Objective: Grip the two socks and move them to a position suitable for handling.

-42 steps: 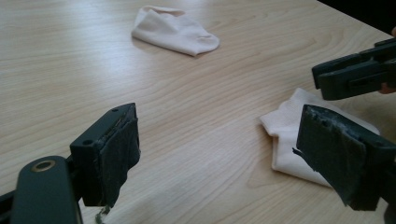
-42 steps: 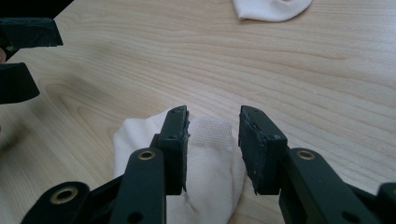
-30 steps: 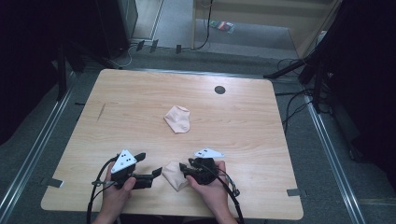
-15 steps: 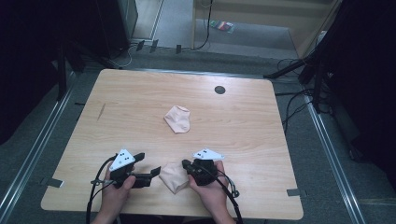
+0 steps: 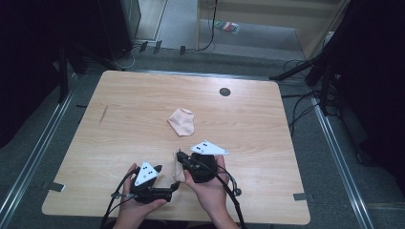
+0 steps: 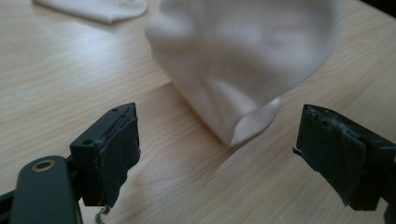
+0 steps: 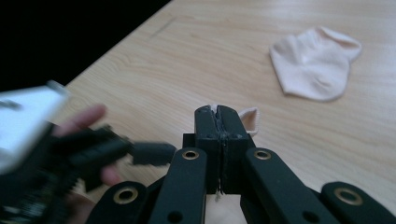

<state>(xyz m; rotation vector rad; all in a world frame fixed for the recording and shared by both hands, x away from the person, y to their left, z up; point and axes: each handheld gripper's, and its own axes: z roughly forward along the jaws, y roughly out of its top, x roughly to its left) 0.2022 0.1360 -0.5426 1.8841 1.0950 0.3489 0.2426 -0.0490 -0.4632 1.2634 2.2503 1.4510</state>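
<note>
Right tongs (image 7: 219,116) clamped on sock (image 6: 243,60); left tongs (image 6: 219,149), wide at lower frame: close squarely on hanging hem.

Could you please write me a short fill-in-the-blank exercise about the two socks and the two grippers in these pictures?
1. The right gripper is clamped ____ on the near sock.
2. The left gripper faces that sock with its jaws ____.
3. The other sock lies flat near the ____ of the table.
4. The number of socks on or above the table is ____.

Missing words: shut; open; middle; two
</note>
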